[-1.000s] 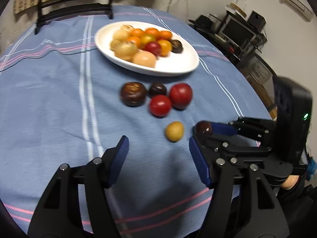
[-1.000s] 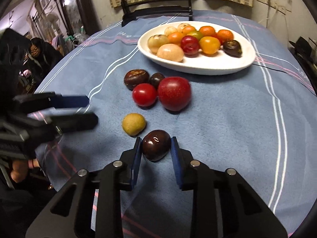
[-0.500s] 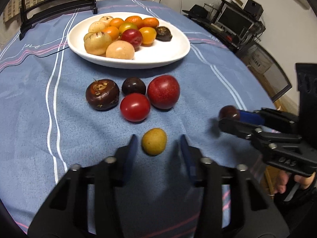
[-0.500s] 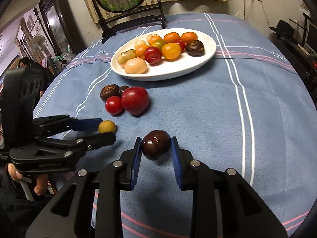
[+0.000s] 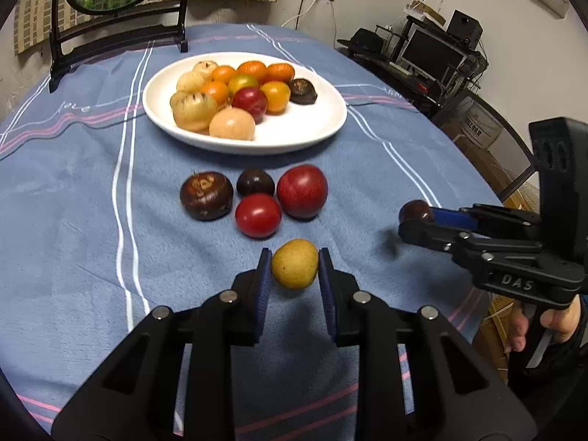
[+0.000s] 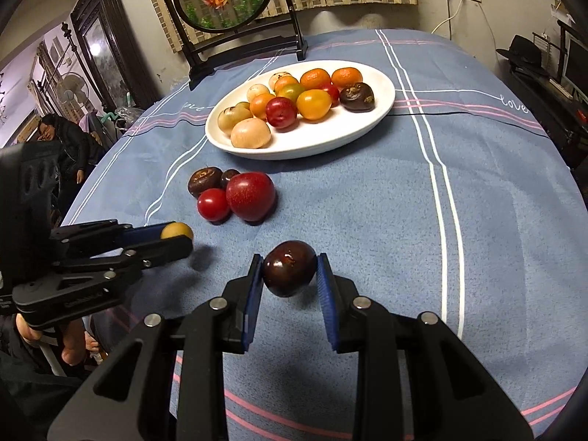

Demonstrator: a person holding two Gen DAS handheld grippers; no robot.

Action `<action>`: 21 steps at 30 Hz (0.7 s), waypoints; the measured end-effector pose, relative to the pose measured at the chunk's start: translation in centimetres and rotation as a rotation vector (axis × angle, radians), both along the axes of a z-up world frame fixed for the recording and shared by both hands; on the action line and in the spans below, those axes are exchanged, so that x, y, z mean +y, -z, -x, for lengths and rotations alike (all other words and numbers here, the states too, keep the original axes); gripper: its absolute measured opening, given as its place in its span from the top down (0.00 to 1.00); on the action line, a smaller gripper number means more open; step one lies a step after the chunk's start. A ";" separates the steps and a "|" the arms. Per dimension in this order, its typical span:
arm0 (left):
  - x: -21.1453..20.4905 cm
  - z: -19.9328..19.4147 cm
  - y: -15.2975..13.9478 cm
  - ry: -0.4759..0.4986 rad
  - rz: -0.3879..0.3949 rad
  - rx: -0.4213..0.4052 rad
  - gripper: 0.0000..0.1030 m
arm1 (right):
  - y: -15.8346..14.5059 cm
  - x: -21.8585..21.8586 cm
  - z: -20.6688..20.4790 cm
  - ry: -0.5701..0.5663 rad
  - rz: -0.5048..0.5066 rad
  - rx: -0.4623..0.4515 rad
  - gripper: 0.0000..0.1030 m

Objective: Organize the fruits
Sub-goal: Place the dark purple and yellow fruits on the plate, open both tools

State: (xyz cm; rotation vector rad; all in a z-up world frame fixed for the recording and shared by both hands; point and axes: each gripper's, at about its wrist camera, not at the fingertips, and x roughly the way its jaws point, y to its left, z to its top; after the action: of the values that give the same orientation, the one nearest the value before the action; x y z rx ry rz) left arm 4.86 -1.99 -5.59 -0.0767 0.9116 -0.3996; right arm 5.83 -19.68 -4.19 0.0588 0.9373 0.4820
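Observation:
My left gripper [image 5: 294,257] is closing on a small yellow fruit [image 5: 294,264]; both blue pads press its sides just above the blue cloth. In the right wrist view my right gripper [image 6: 290,268] is shut on a dark purple plum [image 6: 290,273], held off the table. On the cloth lie a brown fruit [image 5: 205,194], a small dark fruit [image 5: 255,182], a red tomato [image 5: 258,215] and a big red plum [image 5: 302,191]. Behind them the white plate [image 5: 312,136] holds several fruits. From the left wrist view, the right gripper [image 5: 415,220] hovers at the right.
A dark framed round ornament [image 5: 117,7] stands at the table's far edge. A desk with a monitor [image 5: 433,55] lies beyond the right edge. A person [image 6: 62,139] sits past the left edge. Bare cloth stretches to the right of the plate.
My left gripper moved forward around the yellow fruit and shut on it. The right gripper, still gripping the dark plum, lifted and drew back from the loose fruits.

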 end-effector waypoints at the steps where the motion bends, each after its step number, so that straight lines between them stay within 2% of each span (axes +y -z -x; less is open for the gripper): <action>1: 0.2 0.0 -0.4 0.002 0.006 -0.006 0.75 | 0.0 0.0 -0.1 -0.001 0.001 0.001 0.71; 6: 1.0 -1.1 -2.0 0.000 0.030 -0.019 0.75 | -0.7 -0.1 -1.2 0.000 0.001 0.000 0.71; 12: 3.0 -4.4 -4.7 -0.044 0.004 -0.075 0.75 | -2.9 0.4 -3.3 -0.012 0.030 -0.048 0.71; 16: 4.2 -8.5 -6.7 -0.083 -0.013 -0.102 0.75 | -4.5 1.7 -6.2 -0.033 0.044 -0.084 0.71; 21: 4.5 -14.2 -6.7 -0.106 -0.030 -0.075 0.75 | -4.8 3.1 -11.0 -0.007 0.100 -0.130 0.71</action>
State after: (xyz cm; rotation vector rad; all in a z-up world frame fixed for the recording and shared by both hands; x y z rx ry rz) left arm 19.10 2.46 1.08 -0.0815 0.8356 -0.2882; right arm 16.86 -16.57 0.57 -0.0657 0.8334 0.4390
